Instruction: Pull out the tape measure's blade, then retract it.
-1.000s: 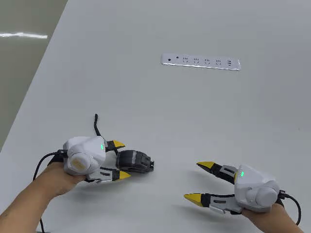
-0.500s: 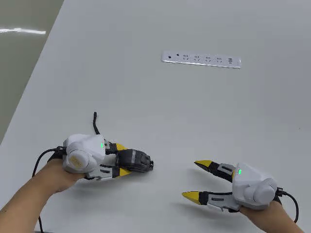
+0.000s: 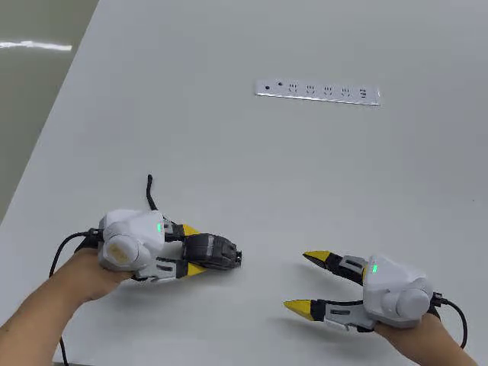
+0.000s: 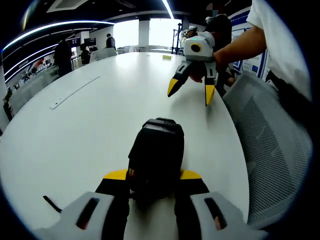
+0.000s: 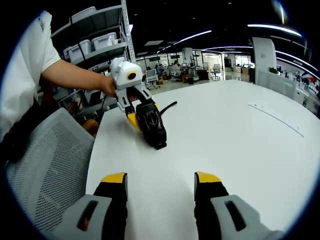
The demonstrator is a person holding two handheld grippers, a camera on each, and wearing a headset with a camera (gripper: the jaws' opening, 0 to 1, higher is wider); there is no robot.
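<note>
A black tape measure point(image 3: 213, 252) is sitting between the white left gripper's point(image 3: 191, 249) yellow fingertips point(image 4: 116, 174), on a plain white table point(image 3: 305, 175).

It was a big open-plan office: a long white worktop point(image 5: 225, 140) stretched ahead of the right tool point(image 5: 160, 178), a mesh chair point(image 5: 50, 160) to its left, storage shelves point(image 5: 100, 50) beyond, strip lights point(image 5: 270, 27) overhead.

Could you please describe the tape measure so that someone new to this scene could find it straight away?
On the large white table, look toward the near edge, far from the white power strip. The tape measure is the chunky black case lying between the yellow-tipped jaws of the left gripper; the right gripper, apart from it, is open and holds nothing.
</note>
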